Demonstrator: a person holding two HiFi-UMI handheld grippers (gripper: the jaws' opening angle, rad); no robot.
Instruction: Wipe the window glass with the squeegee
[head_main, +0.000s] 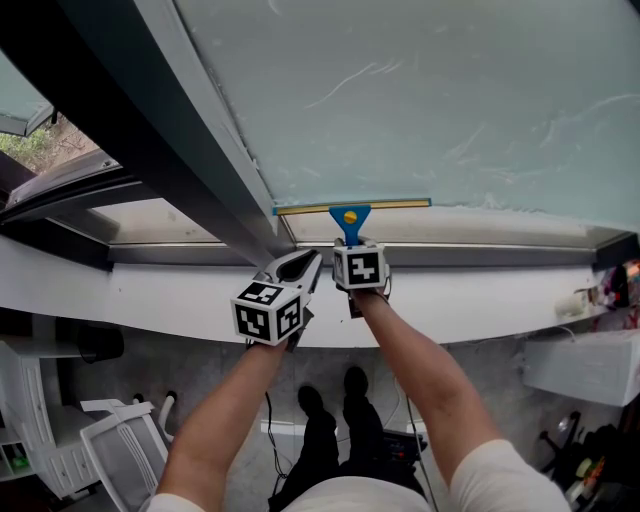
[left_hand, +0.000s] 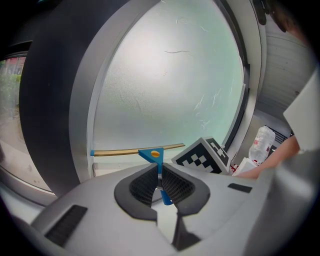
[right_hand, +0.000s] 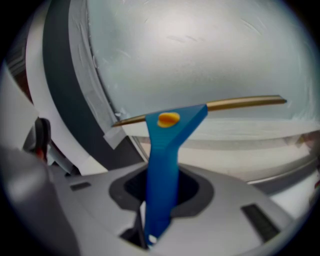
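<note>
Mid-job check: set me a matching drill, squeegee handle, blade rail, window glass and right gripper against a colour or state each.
1 squeegee handle
2 blade rail
3 window glass
4 right gripper

A pale, streaked
B jaws shut on the handle
C blue
D brass-coloured, low on the pane

Pairs: 1-C, 2-D, 3-A, 4-B

The squeegee (head_main: 350, 215) has a bright blue handle, an orange-yellow oval spot and a brass-coloured blade bar. The window glass (head_main: 430, 90) is pale frosted green with white streaks, and its frame (head_main: 150, 130) is dark grey. The left hand-held gripper (head_main: 303, 266) and right hand-held gripper (right_hand: 160, 192) are light grey, with black ribbed pads (left_hand: 175, 186) and black-and-white square-patterned cubes (head_main: 268, 312).
</note>
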